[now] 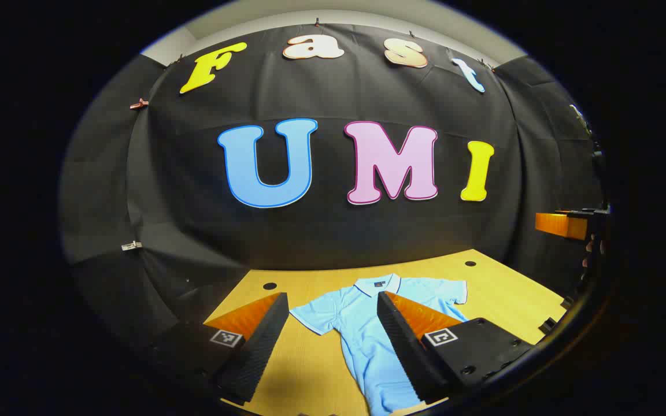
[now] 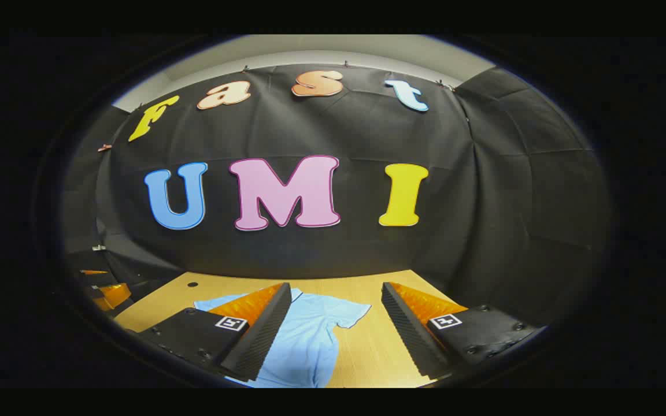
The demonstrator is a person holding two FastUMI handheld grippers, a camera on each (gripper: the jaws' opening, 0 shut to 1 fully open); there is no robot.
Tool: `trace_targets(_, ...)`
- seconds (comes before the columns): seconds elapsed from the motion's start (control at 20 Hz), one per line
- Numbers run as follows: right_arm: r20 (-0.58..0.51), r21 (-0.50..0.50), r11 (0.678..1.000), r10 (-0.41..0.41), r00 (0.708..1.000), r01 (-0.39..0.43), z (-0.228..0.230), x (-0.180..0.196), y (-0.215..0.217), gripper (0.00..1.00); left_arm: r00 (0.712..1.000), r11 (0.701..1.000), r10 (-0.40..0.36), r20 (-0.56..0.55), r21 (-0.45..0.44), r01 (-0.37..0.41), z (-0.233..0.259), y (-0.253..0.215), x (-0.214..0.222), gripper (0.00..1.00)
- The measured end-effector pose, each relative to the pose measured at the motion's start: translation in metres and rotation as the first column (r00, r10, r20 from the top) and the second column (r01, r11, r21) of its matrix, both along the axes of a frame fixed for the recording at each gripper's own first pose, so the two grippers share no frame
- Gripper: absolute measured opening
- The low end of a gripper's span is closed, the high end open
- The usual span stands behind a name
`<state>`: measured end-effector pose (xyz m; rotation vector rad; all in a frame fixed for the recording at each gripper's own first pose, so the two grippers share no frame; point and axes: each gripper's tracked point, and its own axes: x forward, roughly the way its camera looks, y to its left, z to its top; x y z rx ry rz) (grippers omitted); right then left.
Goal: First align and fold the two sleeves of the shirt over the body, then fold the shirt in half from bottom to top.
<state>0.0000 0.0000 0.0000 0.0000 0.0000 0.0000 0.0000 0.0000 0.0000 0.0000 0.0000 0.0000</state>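
A light blue polo shirt (image 1: 362, 323) lies flat on the wooden table (image 1: 506, 294), collar toward the back wall and both short sleeves spread out. My left gripper (image 1: 333, 303) hovers open above the shirt's left sleeve and chest, nothing between its fingers. In the right gripper view the shirt (image 2: 310, 335) lies at lower left with one sleeve (image 2: 347, 315) reaching out between the fingers. My right gripper (image 2: 336, 292) is open above that sleeve, holding nothing. The other gripper (image 1: 564, 224) appears at the far right edge of the left gripper view, and at the far left (image 2: 104, 292) of the right gripper view.
The wooden table (image 2: 367, 352) has small dark holes near its back corners (image 1: 269, 286) (image 1: 470, 263). Black cloth walls close in the booth behind and to both sides.
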Motion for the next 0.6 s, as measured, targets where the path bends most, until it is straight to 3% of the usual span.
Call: trace_targets(0.6,-0.005,-0.008,1.0,-0.008,1.0,0.008,-0.0054,0.0015,-0.0078,0.98,1.0,1.0,-0.001,0.004,-0.011,0.001,0.0036,-0.006,0.0091,0.99)
